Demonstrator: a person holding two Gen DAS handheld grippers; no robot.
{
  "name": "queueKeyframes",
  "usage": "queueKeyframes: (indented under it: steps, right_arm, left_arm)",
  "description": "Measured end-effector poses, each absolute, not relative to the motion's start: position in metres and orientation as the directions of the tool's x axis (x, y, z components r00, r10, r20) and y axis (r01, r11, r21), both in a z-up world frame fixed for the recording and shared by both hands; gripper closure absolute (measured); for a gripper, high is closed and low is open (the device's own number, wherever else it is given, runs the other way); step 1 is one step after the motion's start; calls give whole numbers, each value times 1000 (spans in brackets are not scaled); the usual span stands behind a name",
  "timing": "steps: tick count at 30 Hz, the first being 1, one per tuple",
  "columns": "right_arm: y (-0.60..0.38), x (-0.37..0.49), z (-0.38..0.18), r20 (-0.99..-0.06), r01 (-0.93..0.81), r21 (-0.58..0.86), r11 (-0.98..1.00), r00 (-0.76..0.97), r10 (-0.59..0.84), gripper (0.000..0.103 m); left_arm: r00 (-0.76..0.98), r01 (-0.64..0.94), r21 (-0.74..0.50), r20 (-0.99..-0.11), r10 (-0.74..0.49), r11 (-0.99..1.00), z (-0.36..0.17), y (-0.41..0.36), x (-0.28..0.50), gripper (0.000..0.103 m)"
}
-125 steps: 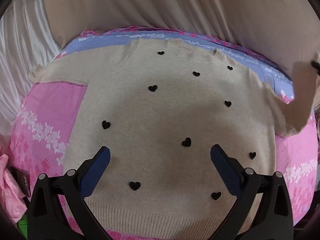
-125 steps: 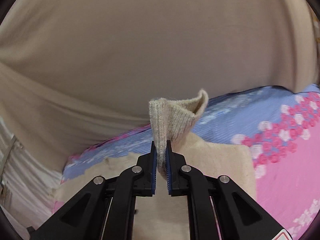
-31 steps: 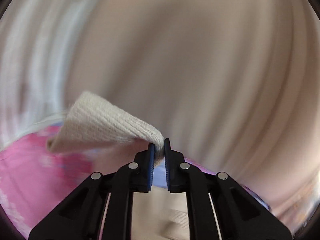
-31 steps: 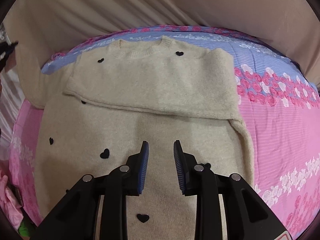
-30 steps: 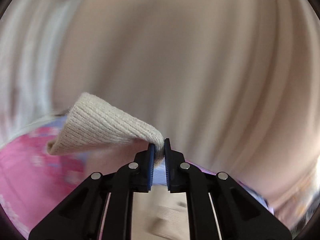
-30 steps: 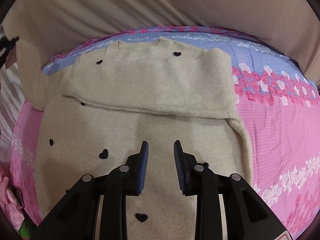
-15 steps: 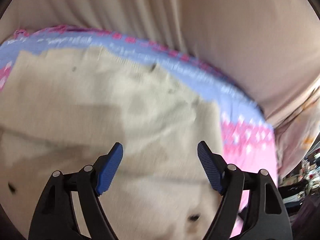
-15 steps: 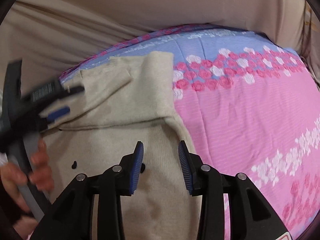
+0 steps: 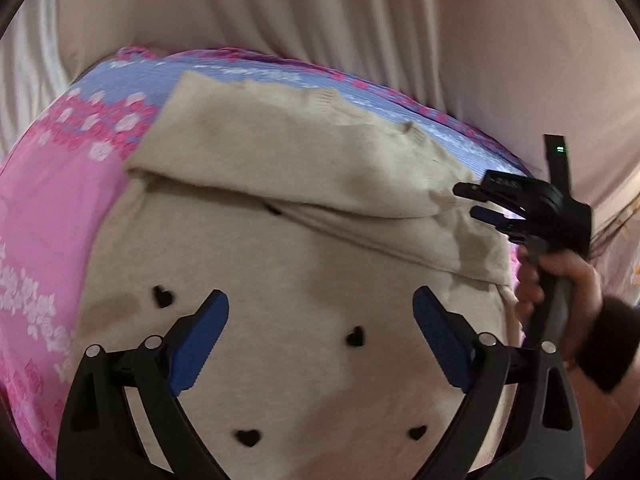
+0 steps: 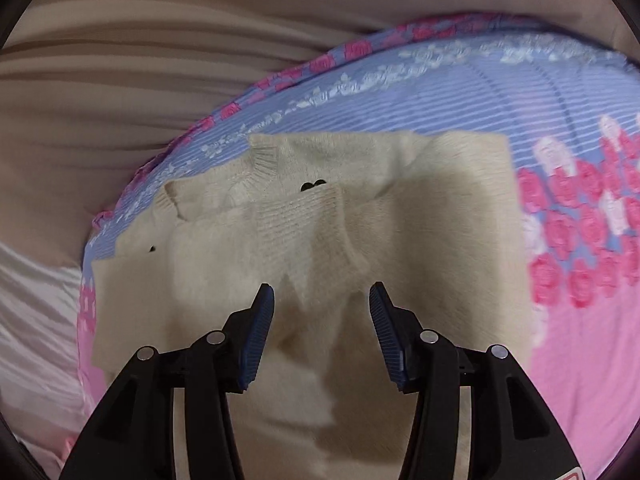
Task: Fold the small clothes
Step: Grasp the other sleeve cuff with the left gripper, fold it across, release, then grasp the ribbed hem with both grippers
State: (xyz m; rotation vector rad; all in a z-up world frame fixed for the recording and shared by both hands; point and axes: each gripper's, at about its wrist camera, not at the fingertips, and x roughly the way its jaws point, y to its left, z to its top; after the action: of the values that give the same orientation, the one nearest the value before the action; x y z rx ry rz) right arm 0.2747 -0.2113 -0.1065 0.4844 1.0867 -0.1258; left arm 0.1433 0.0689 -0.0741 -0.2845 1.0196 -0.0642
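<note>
A beige sweater with small black hearts lies flat on the bed, both sleeves folded across its chest. My left gripper hovers over its lower body, jaws wide and still opening, with nothing between them. In the same view my right gripper reaches in from the right at the end of the folded sleeves, held by a hand. In the right wrist view the sweater shows a ribbed cuff lying on the chest below the collar. The right gripper is opening just above that cuff without pinching it.
The sweater rests on a pink and blue floral bedsheet. A beige curtain hangs close behind the far edge of the bed. White cloth lies off the bed's left side.
The left gripper let go of the ribbed sleeve cuff, opened wide and dropped over the sweater's body. The right gripper swung up toward the collar and folded cuff, opening a little more.
</note>
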Motion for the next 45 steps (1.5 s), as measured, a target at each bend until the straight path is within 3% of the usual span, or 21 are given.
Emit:
queueKeyframes:
  steps: [2,5,10,15,20,25,28,31,36,38,45]
  right_arm:
    - [-207,279,-111,-858,337,340,878,494,143,95]
    - [-203,265,-81,-787,290,392,873,597,155,96]
    - [-228,217,-19,-701,272,343,899,711,53,97]
    - [-262,203,-76,-846,367,184,912,531,-43,97]
    - [-260,198,-83,-841,388,207,898,540,-39,96]
    - [-258,198,-92,-873,357,101,929,479,-90,92]
    - [-266,188,-90,-872,372,136,918,486,-68,90]
    - [-264,171,-70,-854,387,123,914,510,-101,82]
    - [-267,110,-69,-884,396,86,914,454,-114,57]
    - [-266,73,-79,-909,400,105,910,411,-76,52]
    - [-247,-34,-104,-942,469,206,859,333,44,48]
  left_arm:
    - [513,-103,-263,-840,-175,959,-80,77,142,11]
    - [514,-119,-278,-839,-180,953,-83,84,141,11]
    - [509,-103,-301,-835,-209,948,-87,83,144,11]
    - [488,-83,-321,-839,-242,943,-94,70,150,11]
    - [479,-87,-326,-842,-247,941,-91,66,157,11]
    - [489,-114,-311,-845,-219,944,-91,77,162,10]
    - [482,-128,-304,-851,-208,944,-94,81,167,10]
    - [489,-113,-281,-851,-193,953,-91,82,165,10]
    - [465,-117,-251,-868,-171,961,-96,107,150,10]
    - [455,-164,-247,-878,-149,955,-101,128,138,10]
    - [360,-306,-173,-931,-55,936,-124,198,67,10]
